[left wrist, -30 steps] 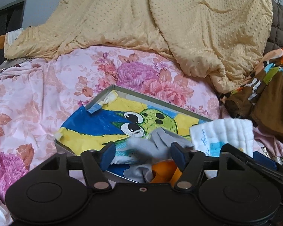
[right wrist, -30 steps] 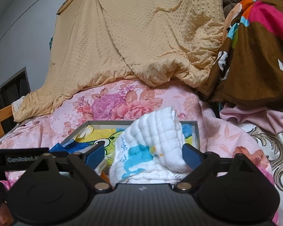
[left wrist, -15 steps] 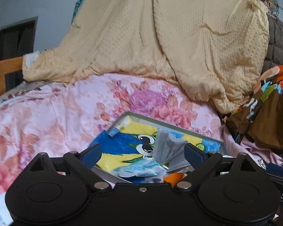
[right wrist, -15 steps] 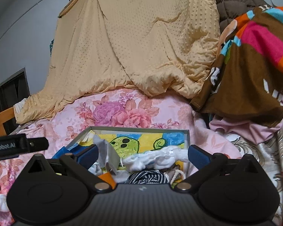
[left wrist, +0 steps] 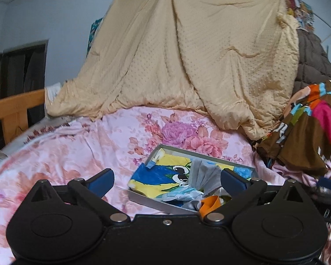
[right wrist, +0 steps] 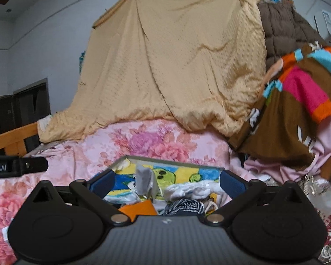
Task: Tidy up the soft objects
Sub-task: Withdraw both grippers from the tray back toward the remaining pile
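The left gripper is released, its blue pads spread wide; its jaws have just been opening, and nothing is pressed between them. Past its tips, toward 1 o'clock in the left wrist view, a shallow grey tray lies on a pink floral sheet. The tray is lined with a bright cartoon cloth in blue, yellow and green. A grey cloth stands crumpled on the lining near the tray's right part, close to the right pad but apart from it. An orange cloth sits at the tray's near edge, at 5 o'clock from the grey one.

The right gripper is also released, with its jaws just opened to their widest and empty. In its view the tray lies straight ahead at 12 o'clock. A white quilted cloth rests inside it toward the right pad, not gripped. A striped dark-and-white cloth lies just in front of the white one, at 6 o'clock from it. The grey cloth stands at 10 o'clock from the white cloth, and the orange cloth lies low at the near edge.

A tan blanket hangs behind the sheet at 12 o'clock. A brown patterned blanket is heaped at 3 o'clock. Part of the left gripper shows as a dark bar at 9 o'clock in the right wrist view.
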A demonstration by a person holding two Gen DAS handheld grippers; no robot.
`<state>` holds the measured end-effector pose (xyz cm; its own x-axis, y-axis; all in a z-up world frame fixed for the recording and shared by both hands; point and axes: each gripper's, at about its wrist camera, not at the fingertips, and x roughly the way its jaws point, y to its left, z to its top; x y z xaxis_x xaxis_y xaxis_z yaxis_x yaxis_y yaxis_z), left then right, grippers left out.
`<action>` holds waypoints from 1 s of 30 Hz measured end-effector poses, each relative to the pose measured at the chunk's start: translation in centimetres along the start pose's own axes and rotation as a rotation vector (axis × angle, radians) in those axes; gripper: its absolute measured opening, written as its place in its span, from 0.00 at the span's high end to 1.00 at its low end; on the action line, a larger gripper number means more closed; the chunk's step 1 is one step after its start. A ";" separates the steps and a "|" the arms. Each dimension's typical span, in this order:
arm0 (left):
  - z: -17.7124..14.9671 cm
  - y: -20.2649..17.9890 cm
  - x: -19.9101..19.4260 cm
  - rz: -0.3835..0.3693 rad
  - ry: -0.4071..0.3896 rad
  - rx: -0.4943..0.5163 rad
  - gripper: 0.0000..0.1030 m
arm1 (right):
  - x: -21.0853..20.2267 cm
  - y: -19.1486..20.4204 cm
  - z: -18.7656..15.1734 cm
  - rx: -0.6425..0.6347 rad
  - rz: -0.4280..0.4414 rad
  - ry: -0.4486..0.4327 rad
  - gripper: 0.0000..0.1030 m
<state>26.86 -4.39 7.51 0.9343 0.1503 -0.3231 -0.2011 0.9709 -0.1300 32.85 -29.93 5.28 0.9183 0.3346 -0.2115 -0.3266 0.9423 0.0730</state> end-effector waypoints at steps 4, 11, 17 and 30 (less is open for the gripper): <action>-0.4 1.1 -2.6 -0.007 -0.008 0.038 0.01 | -2.1 0.7 -0.1 0.006 0.017 -0.025 0.00; -2.9 3.2 -6.3 -0.018 0.021 0.053 0.01 | -5.1 2.3 -1.5 -0.023 0.040 -0.017 0.00; -6.0 4.2 -7.9 -0.027 0.072 0.079 0.01 | -7.2 3.8 -3.3 -0.054 0.061 0.013 0.00; -10.8 6.7 -8.5 -0.006 0.169 0.125 0.01 | -8.0 6.8 -7.1 -0.135 0.114 0.147 0.00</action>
<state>14.38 -1.22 -0.76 0.8706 0.1215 -0.4767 -0.1481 0.9888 -0.0183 21.68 -26.26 0.54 0.8344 0.4259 -0.3499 -0.4625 0.8863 -0.0241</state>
